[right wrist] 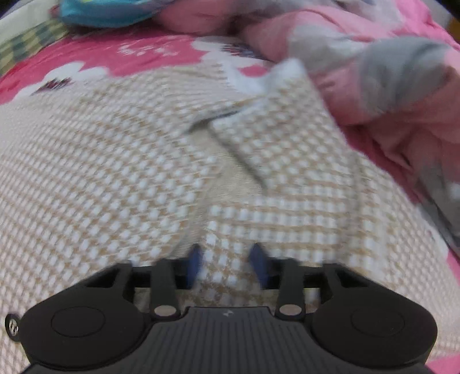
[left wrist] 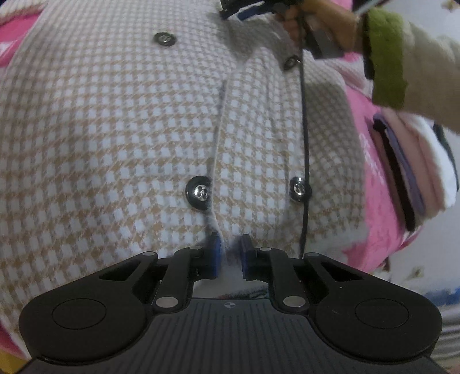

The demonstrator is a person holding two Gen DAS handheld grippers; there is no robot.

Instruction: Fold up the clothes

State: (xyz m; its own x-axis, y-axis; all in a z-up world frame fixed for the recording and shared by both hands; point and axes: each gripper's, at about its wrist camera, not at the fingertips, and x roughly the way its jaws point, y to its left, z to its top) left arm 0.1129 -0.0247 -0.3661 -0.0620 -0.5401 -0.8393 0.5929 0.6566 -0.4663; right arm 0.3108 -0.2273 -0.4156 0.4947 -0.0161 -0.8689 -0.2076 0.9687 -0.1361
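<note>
The left tool point(left wrist: 228, 253) had its blue pads pinched on the front edge of the houndstooth jacket point(left wrist: 129, 138), right at the hem where one front panel overlapped the other. Just beyond its tips sat a dark shiny button point(left wrist: 199, 193), with a second button point(left wrist: 300, 188) a little to the side of it and two more farther up the jacket. A thin black cable point(left wrist: 304, 138) hung across the jacket past that second button.

The right tool point(right wrist: 225, 263) was clamped on a fold of the same jacket, tan-and-white cloth bunched between its blue pads. In the left wrist view it showed at the far end of the jacket, held by a hand point(left wrist: 316, 20) in a beige sleeve with a green cuff point(left wrist: 385, 57).

The jacket lay spread on a bed, over a pink flowered cover point(right wrist: 115, 57). Beside the jacket, a folded stack of clothes point(left wrist: 414, 167) rested on the cover; at its far side lay a rumpled pink and grey garment point(right wrist: 388, 72).
</note>
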